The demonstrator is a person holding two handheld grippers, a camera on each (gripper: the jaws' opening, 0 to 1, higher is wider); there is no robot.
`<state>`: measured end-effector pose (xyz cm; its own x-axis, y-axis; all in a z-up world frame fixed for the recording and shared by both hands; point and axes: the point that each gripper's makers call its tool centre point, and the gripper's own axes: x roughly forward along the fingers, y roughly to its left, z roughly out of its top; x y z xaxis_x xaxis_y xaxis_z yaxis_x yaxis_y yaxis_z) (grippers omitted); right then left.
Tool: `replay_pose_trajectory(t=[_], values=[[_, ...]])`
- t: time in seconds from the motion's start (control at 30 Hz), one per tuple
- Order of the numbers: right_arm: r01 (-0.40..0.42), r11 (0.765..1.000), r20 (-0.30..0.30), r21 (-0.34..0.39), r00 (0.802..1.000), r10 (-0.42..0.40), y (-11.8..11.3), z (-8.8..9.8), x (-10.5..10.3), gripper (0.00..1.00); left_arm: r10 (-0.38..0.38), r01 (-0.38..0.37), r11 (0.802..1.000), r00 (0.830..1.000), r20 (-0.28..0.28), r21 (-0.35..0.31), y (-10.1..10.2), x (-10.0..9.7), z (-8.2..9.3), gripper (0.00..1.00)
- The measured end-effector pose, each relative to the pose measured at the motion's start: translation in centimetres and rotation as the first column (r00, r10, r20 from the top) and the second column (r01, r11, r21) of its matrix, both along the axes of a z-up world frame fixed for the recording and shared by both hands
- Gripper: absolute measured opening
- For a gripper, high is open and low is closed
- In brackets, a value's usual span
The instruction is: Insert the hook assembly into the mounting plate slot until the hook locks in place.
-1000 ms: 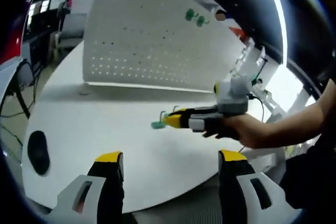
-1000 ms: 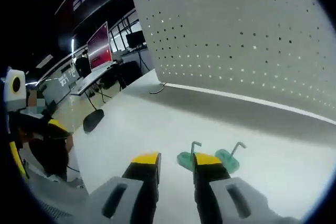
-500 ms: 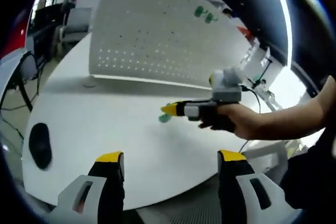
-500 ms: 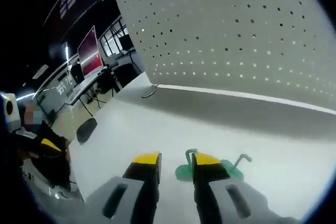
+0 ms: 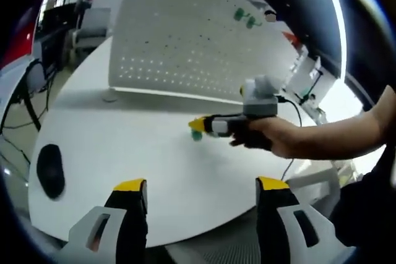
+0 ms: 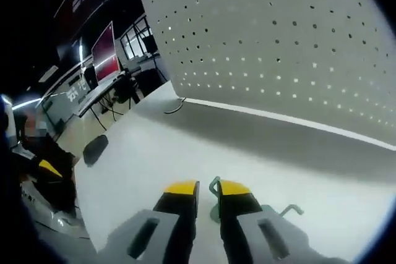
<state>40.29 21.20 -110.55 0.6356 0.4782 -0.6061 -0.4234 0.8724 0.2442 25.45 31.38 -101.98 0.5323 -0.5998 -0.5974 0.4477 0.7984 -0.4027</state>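
A white perforated mounting plate [image 5: 185,35] [image 6: 278,41] stands upright at the far side of the white table [image 5: 124,146] [image 6: 142,146]. Two green hooks [image 5: 246,17] hang high on it. A person's hand holds my right gripper [image 5: 199,125] [image 6: 207,188] over the table's middle, short of the plate. Its yellow-tipped jaws are nearly together, shut on a green hook assembly [image 5: 197,135] [image 6: 214,205], whose metal prongs poke out beside the right jaw. My left gripper [image 5: 201,187] stands open at the near table edge, nothing between its jaws.
A black mouse [image 5: 49,170] [image 6: 94,149] lies on the table's left part. A thin cable [image 6: 176,106] runs at the plate's foot. Desks and monitors [image 6: 102,54] stand beyond the table. The person's forearm [image 5: 334,143] reaches in from the right.
The right jaws have drawn together onto the green hook assembly and carried it slightly toward the plate. The left gripper has stayed open in place.
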Motion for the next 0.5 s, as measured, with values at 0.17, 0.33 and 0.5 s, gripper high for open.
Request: replay_pose_trajectory(t=[0.17, 0.33, 0.5], values=[[0.009, 1.000, 0.000, -0.002, 1.000, -0.009, -0.3, 0.2, 0.3, 0.05, 0.004, -0.004, 1.000, 1.000, -0.001, -0.003, 0.0, -0.1, 0.1, 0.72], [0.016, 1.000, -0.007, 0.012, 1.000, -0.016, -0.5, 0.3, 0.4, 0.02, -0.003, 0.003, 1.000, 1.000, -0.007, -0.006, -0.4, -0.3, 0.0, 0.72], [0.017, 1.000, 0.017, 0.007, 1.000, -0.018, -1.1, 1.1, 0.3, 0.00, -0.009, 0.009, 1.000, 1.000, -0.004, -0.005, -0.5, -0.3, 0.0, 0.72]])
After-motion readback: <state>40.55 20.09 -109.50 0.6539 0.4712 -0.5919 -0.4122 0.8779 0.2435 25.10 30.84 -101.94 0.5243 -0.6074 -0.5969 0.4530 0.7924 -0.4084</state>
